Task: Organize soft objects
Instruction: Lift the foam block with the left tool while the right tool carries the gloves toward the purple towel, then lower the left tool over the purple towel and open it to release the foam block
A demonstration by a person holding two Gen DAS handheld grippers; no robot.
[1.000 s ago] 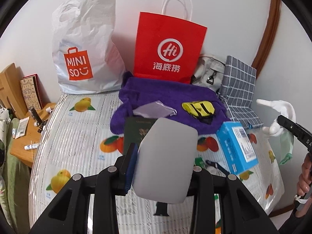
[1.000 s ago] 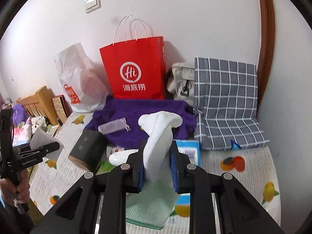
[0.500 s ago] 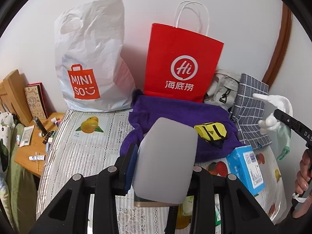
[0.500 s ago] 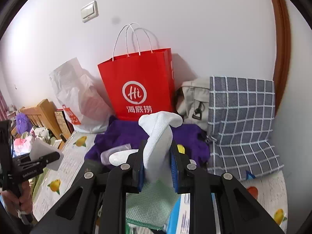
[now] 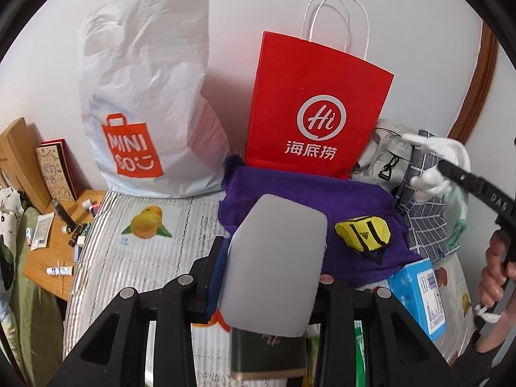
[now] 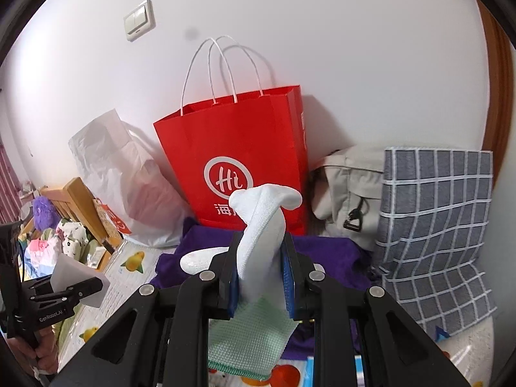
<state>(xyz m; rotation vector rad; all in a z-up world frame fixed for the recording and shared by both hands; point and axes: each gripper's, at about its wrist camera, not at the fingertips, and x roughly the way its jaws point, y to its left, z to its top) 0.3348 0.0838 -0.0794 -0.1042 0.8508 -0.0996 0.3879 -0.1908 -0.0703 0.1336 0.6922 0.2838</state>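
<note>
My left gripper (image 5: 271, 274) is shut on a flat, pale grey translucent pouch (image 5: 274, 258), held above the fruit-print bed cover. My right gripper (image 6: 262, 258) is shut on a white glove with a green cuff (image 6: 262, 225), whose fingers stick up above the pads. A red paper bag (image 6: 238, 154) stands open against the wall just beyond the glove. In the left wrist view the red paper bag (image 5: 316, 109) stands beside a white plastic shopping bag (image 5: 145, 103). The right gripper (image 5: 458, 174) with the glove (image 5: 441, 154) shows at that view's right edge.
A purple towel (image 5: 290, 187) lies before the red bag with a yellow pouch (image 5: 362, 233) on it. A blue box (image 5: 419, 293) and a dark green box (image 5: 267, 351) lie nearer. A grey checked cloth (image 6: 432, 219) and a beige bag (image 6: 348, 200) lean at the right; a wooden side table (image 5: 48, 258) is at the left.
Both grippers have moved toward the bags at the wall, which now look larger and closer. Each keeps its hold; the dark green box has slid under the left gripper.
</note>
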